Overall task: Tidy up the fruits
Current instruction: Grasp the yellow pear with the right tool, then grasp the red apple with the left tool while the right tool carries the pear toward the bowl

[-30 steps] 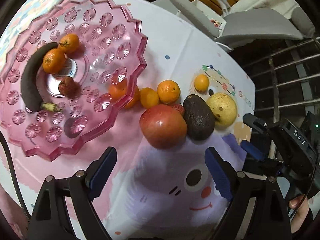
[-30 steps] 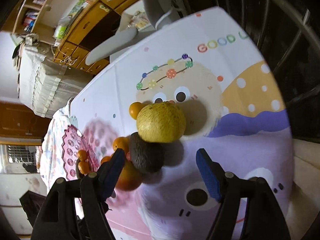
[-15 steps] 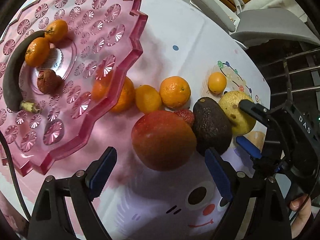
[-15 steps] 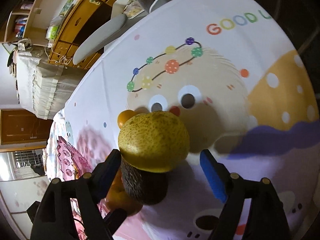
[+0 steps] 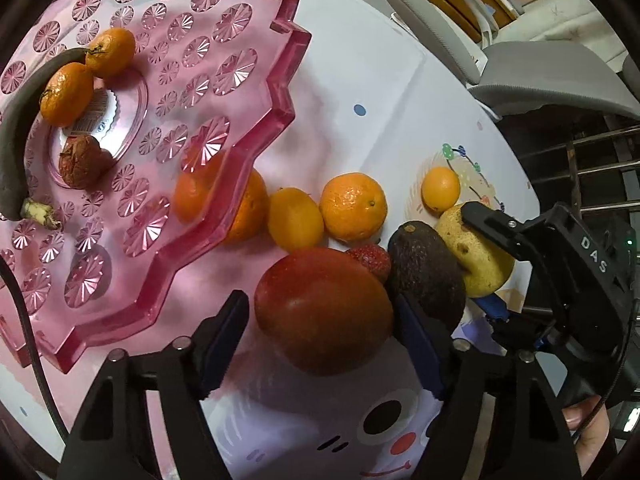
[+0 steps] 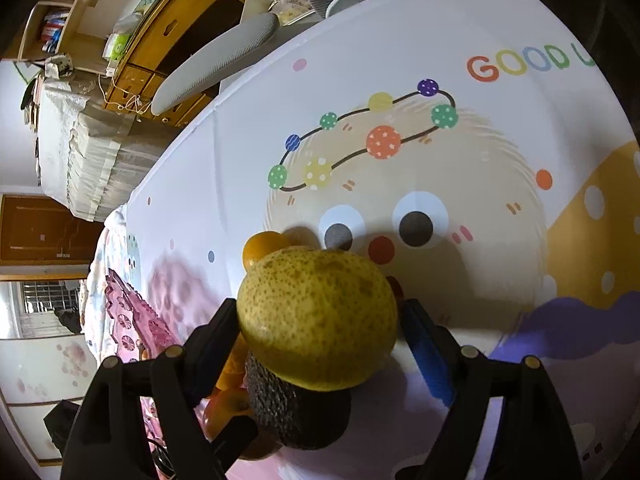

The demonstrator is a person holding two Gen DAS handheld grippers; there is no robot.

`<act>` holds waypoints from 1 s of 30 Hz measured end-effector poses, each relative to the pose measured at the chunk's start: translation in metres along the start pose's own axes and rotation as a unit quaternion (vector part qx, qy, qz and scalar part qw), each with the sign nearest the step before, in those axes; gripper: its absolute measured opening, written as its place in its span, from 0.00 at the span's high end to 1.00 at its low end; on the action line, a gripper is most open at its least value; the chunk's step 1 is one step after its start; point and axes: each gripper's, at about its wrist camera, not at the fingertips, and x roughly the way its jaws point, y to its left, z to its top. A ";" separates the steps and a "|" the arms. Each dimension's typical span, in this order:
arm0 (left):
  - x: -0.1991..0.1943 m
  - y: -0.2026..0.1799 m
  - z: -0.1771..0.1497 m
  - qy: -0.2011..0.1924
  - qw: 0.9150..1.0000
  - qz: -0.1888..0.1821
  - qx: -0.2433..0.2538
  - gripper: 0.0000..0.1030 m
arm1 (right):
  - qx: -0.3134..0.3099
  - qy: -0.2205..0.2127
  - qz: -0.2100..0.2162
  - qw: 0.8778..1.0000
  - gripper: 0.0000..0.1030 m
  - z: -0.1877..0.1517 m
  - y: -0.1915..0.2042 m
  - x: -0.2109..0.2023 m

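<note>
Pink cut-glass platter's rim (image 5: 256, 184) crowds my left gripper (image 5: 324, 316) — fingers apart around the red-orange mango (image 5: 320, 308); my right gripper (image 6: 320, 328) spread around the speckled yellow pear (image 6: 316, 320) — printed tablecloth (image 6: 400, 40) beyond.

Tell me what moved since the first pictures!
Both grippers came closer to the fruit. The left gripper now straddles the big red mango, and the right gripper has closed in around the yellow pear; neither has lifted anything. The pink tray and the fruit on it stayed put.
</note>
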 end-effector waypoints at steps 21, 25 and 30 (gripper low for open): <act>-0.021 0.026 -0.029 0.017 0.999 -0.008 0.036 0.35 | 0.031 -0.010 -0.008 0.999 0.30 -0.019 -0.015 -0.014; -0.031 0.037 -0.043 0.032 0.998 -0.003 0.056 0.35 | 0.040 -0.014 -0.022 0.999 0.30 -0.032 -0.021 -0.025; -0.056 0.048 -0.058 0.039 0.996 -0.002 0.086 0.35 | 0.050 -0.009 -0.031 0.998 0.30 -0.048 -0.024 -0.036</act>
